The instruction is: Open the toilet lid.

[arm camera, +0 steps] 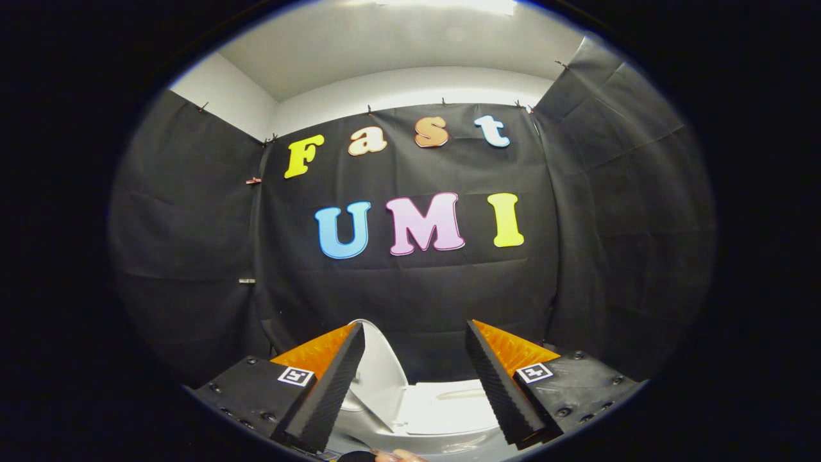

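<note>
Bright ceiling light overhead — dim black booth, sharp centre, fisheye bending at edges.

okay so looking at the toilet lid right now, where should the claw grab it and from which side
Judging by its pose, take the toilet lid by its free top edge. It stands raised, tilted beside the left finger, hinged low by the tank. That thin rim is the one part the open claw could pinch, one finger on each face, coming from the front and above. The hinge end looks too cramped.
</note>
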`<act>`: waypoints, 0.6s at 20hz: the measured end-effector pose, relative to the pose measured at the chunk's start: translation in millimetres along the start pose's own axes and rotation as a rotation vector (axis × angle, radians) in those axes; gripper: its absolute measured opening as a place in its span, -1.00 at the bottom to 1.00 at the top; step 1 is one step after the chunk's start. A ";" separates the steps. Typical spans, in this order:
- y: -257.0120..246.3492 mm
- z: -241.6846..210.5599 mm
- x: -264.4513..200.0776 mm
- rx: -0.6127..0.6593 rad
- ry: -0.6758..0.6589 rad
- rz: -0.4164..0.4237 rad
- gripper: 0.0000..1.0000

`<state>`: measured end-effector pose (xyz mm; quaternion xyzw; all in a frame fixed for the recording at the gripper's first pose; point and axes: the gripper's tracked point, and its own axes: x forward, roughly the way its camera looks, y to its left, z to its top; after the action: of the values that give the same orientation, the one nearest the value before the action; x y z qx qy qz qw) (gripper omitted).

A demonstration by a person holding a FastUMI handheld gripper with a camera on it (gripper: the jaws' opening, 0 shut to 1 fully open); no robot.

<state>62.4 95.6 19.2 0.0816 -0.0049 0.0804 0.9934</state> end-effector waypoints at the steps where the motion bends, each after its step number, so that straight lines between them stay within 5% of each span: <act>1: 1.2 1.3 -1.5 -0.006 -0.002 0.004 0.97; 12: 10.1 15.2 -21.4 -0.005 -0.035 0.014 0.96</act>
<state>39.7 99.5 35.4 0.0805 -0.0229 0.0859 0.9928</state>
